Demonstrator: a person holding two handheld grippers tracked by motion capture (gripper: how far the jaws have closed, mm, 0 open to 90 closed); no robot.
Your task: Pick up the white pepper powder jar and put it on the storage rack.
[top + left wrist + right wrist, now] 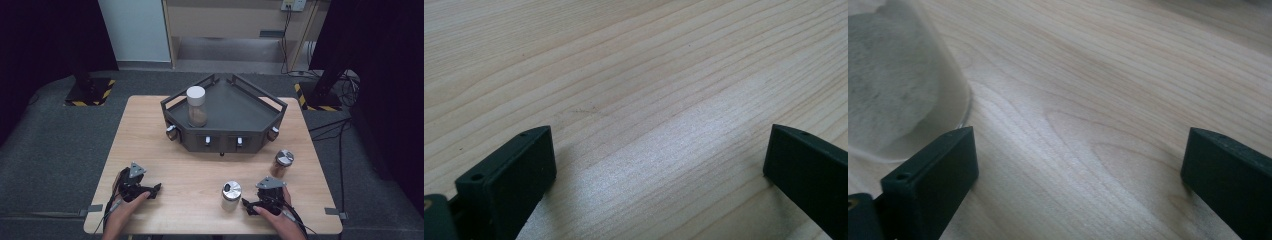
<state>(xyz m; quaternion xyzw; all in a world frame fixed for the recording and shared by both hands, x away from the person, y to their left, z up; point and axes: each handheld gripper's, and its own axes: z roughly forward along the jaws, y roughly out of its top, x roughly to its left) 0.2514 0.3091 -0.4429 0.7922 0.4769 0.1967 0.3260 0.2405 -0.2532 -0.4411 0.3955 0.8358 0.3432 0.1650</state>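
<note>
Left gripper (156, 189) rested at the table's (200, 170) seven o'clock, jaws spread wide over bare wood, nothing held, right gripper (246, 204) at five o'clock, jaws likewise wide and empty, white-filled jar (231, 196) stood just beside it at its nine o'clock, untouched.

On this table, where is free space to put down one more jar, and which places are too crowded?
Bare wood lies between the left gripper and the white-filled jar, and along the table's left edge beside the dark tray. It is crowded at front right: that jar, the brown-filled jar and the right gripper stand close together.
</note>
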